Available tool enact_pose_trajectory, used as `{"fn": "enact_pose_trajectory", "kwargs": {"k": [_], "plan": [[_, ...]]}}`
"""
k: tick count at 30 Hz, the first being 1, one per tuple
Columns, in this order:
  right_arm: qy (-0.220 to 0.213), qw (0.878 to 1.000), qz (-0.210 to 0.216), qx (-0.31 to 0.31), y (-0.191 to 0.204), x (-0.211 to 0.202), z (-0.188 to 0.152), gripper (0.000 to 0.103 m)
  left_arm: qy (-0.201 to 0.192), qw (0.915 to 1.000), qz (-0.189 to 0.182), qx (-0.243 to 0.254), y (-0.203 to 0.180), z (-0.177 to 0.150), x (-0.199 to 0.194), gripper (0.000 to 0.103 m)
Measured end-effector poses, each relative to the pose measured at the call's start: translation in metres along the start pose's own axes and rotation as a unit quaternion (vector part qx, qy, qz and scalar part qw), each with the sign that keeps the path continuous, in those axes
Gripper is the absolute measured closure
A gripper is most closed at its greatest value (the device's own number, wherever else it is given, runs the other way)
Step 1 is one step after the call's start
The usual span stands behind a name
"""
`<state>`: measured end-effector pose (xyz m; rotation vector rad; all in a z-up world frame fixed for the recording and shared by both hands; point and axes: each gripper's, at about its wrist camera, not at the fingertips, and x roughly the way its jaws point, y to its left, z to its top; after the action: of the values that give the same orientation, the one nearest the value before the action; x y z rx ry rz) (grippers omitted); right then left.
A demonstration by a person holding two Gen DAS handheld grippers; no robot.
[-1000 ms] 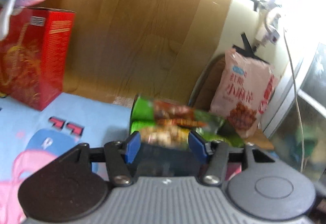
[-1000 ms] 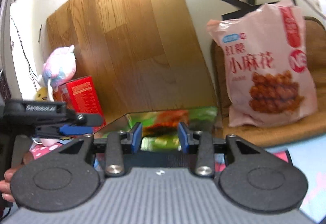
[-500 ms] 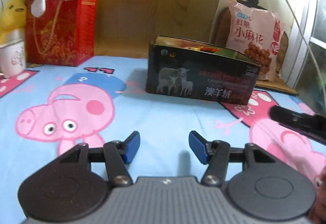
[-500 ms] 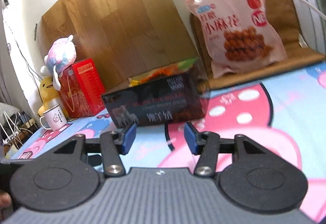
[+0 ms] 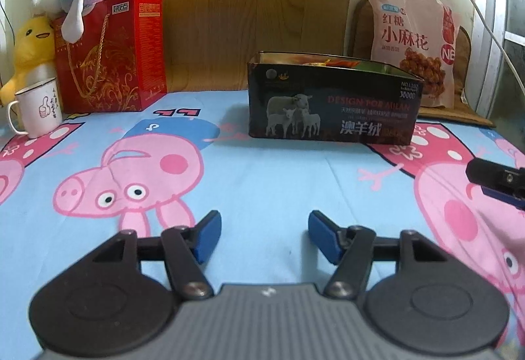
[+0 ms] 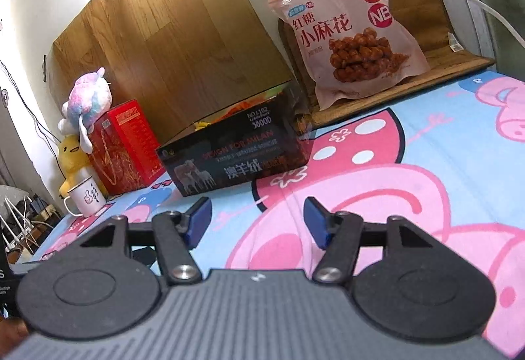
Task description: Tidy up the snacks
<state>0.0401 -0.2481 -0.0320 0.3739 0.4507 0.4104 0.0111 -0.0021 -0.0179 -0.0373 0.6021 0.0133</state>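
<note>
Box: black box w/ sheep pic sits flat on the pig cloth, long side running left-right, open top up, snacks inside.
Pink bag: pink snack bag stands upright behind the box, to its right.
Your L gripper: fingers apart, holding nothing, in front of box, well apart.
Your R gripper: fingers apart, empty, near box front.
Red box: red box left of black box.

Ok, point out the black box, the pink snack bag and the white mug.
black box (image 5: 331, 110), left wrist view, front wall.
pink snack bag (image 6: 347, 29), right wrist view, printed front.
white mug (image 5: 41, 109), left wrist view, side wall.
</note>
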Motion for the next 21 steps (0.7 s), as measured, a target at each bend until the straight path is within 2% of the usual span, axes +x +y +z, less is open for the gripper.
{"fn": "enact_pose_trajectory", "kwargs": {"k": [8, 13, 19, 21], "plan": [[0.007, 1.000, -0.002, 0.003, -0.0013, 0.0022, -0.0002, 0.037, 0.001, 1.0000, 0.004, 0.007, -0.0010, -0.0006, 0.0000, 0.037], [0.009, 1.000, 0.001, 0.010, -0.0034, 0.0026, 0.0003, 0.037, -0.007, 0.9999, 0.011, 0.003, 0.0004, -0.0005, -0.0016, 0.015], [0.011, 1.000, 0.004, 0.016, -0.0050, 0.0033, 0.0014, 0.035, -0.012, 0.9996, 0.025, 0.004, 0.0003, 0.0002, -0.0029, 0.001], [0.011, 1.000, 0.004, 0.017, -0.0054, 0.0026, 0.0014, 0.034, -0.018, 0.9994, 0.030, 0.006, -0.0001, 0.0001, -0.0045, 0.000]]}}
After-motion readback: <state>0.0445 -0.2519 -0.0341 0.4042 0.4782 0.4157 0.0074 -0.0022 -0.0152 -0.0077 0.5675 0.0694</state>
